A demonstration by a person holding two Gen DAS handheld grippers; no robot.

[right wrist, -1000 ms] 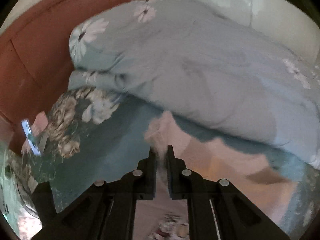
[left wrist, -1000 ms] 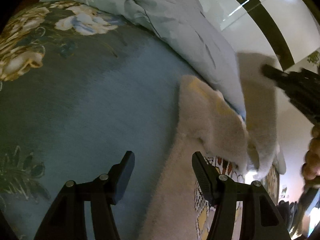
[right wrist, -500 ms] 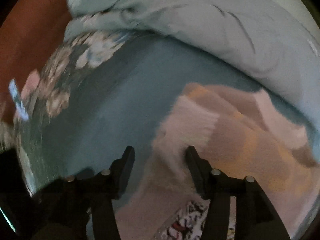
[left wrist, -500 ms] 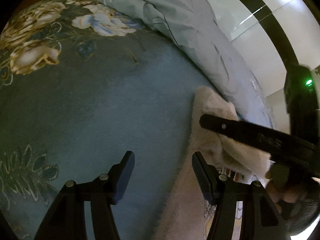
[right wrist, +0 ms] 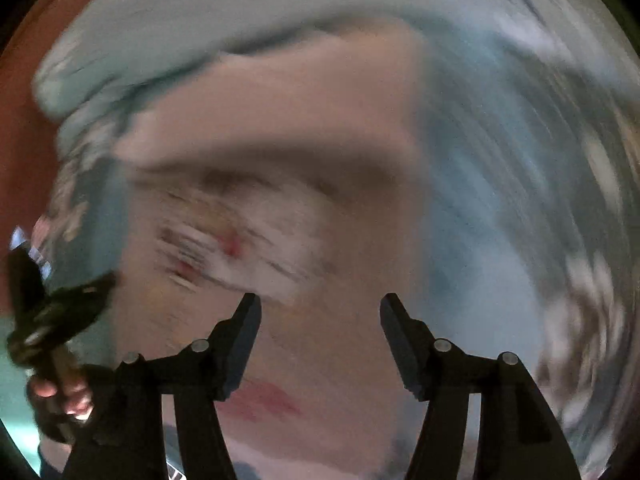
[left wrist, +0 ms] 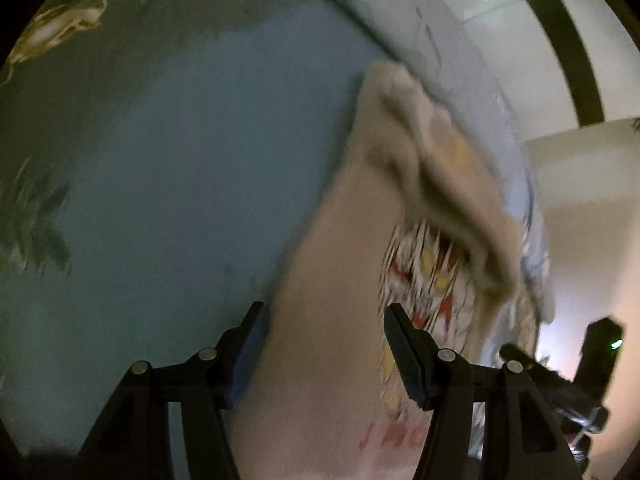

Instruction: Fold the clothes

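Left wrist view: the left gripper [left wrist: 324, 322] stands spread wide and empty just above the near edge of the pale fuzzy garment [left wrist: 332, 288], which lies on the blue bedsheet [left wrist: 180, 160] with a flap folded over its printed front; the grey quilt [left wrist: 452, 52] lies beyond. Only here the white wall [left wrist: 516, 40] shows. The right wrist view, badly blurred, alone shows a hand [right wrist: 66, 398] on the other handle; the right gripper [right wrist: 320, 316] hangs released, jaws wide, over the garment [right wrist: 280, 120].
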